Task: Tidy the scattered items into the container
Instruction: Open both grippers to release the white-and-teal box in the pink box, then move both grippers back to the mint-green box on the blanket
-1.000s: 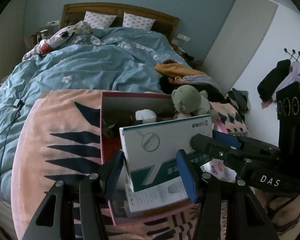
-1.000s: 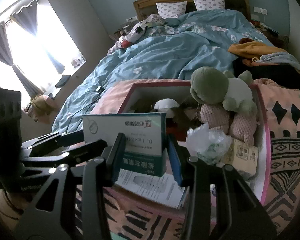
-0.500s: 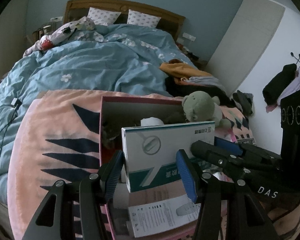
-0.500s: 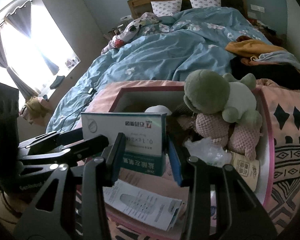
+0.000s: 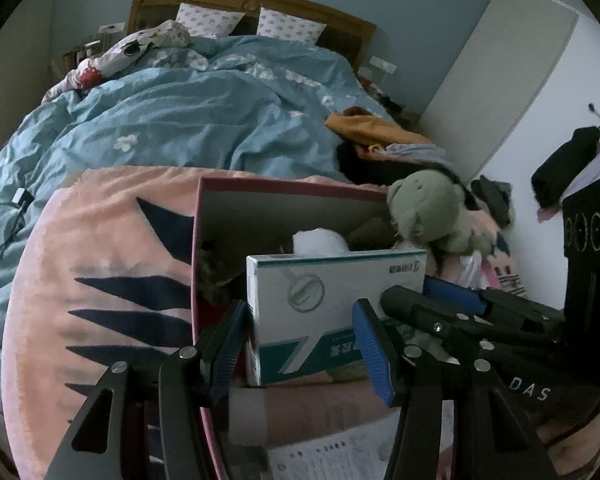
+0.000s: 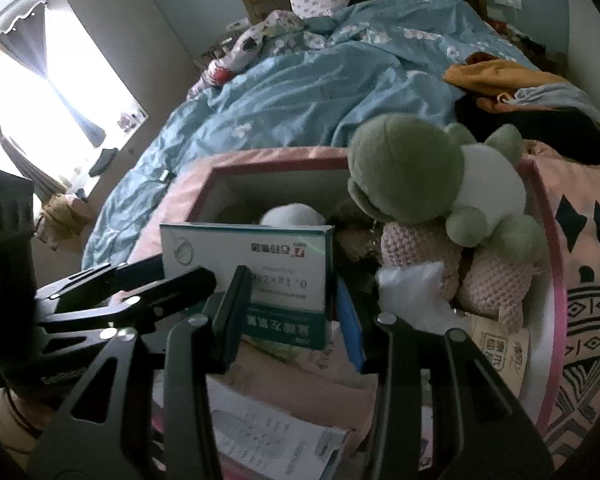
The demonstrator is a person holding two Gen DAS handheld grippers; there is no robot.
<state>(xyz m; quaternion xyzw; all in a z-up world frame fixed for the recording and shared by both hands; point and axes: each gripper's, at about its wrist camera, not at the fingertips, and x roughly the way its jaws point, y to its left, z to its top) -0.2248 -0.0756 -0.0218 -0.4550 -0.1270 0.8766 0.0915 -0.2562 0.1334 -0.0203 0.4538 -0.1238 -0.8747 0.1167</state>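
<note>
A white and green medicine box (image 5: pixel 332 304) stands upright over the pink-rimmed container (image 5: pixel 198 240); it also shows in the right wrist view (image 6: pixel 252 276). My left gripper (image 5: pixel 304 344) is shut on its lower left part and my right gripper (image 6: pixel 292 316) is shut on its other end. In the container (image 6: pixel 540 280) lie a green plush frog (image 6: pixel 412 176), pink crocheted toys (image 6: pixel 488 276), a white round item (image 6: pixel 292 216), a white plastic bag (image 6: pixel 412 292) and a printed leaflet (image 6: pixel 260 432).
The container sits on a pink patterned blanket (image 5: pixel 100 264) at the foot of a bed with a blue duvet (image 5: pixel 188 120). Clothes (image 5: pixel 372 132) pile at the bed's right side. A bright window (image 6: pixel 40 92) is on the left.
Both grippers have carried the box forward over the container. The frog and the container's far wall now look closer, and the leaflet has slid toward the bottom edge.
</note>
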